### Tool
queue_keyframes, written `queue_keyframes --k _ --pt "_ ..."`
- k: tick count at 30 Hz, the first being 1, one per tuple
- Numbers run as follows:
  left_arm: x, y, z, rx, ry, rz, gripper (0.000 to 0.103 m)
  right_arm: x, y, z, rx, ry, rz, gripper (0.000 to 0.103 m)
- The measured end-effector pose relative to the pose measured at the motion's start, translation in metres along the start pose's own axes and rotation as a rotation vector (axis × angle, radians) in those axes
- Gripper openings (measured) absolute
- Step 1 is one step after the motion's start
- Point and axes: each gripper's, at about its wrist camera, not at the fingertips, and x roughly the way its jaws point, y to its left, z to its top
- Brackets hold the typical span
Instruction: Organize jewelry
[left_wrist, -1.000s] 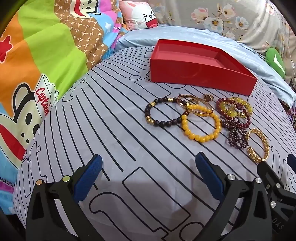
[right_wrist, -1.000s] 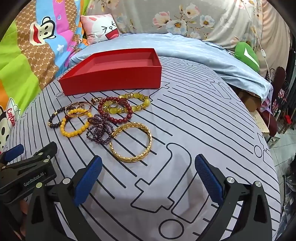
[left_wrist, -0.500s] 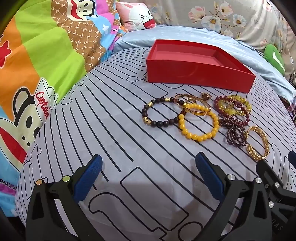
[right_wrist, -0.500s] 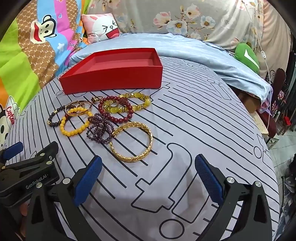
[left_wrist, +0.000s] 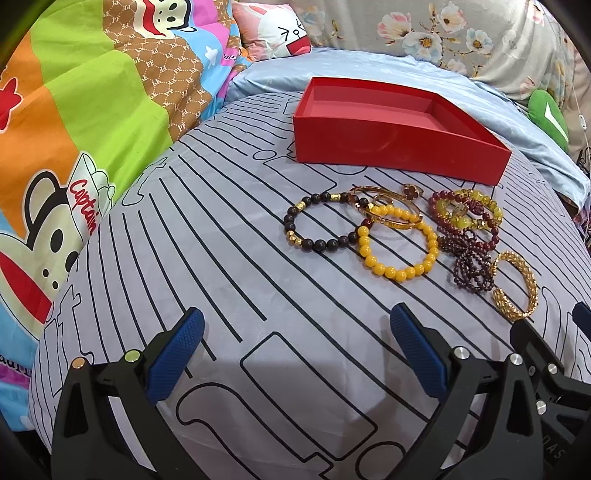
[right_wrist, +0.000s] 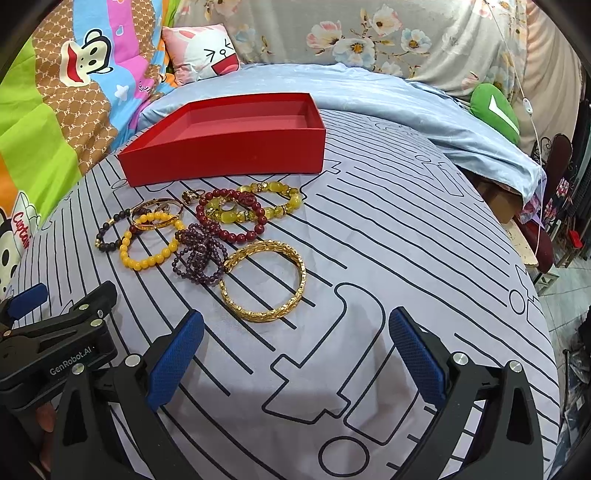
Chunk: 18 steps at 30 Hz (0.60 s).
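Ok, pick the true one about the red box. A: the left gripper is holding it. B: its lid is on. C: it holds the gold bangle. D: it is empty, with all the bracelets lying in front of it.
D: the red box sits open with a bare inside, while the gold bangle and the beaded bracelets lie on the sheet in front of it.

**Bright, even light; heavy fisheye bend at the edges**

Both views are bright and evenly lit, colours saturated, focus crisp across the middle. Soft shadows sit under the open left gripper (left_wrist: 295, 332) and open right gripper (right_wrist: 295, 332) on the grey line-patterned bedsheet (left_wrist: 229, 258). Faint sheen on the woven gold bangle (right_wrist: 264, 280). Black vignette fills the corners; the sheet's straight lines bow strongly outward near the edges.
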Motion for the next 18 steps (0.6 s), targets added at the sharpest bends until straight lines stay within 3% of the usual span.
queue_keyframes --k 18 --pt "-0.0003 -0.0015 -0.0010 0.004 0.000 0.002 0.096 0.0005 0.0004 0.0002 0.000 0.001 0.000 0.097"
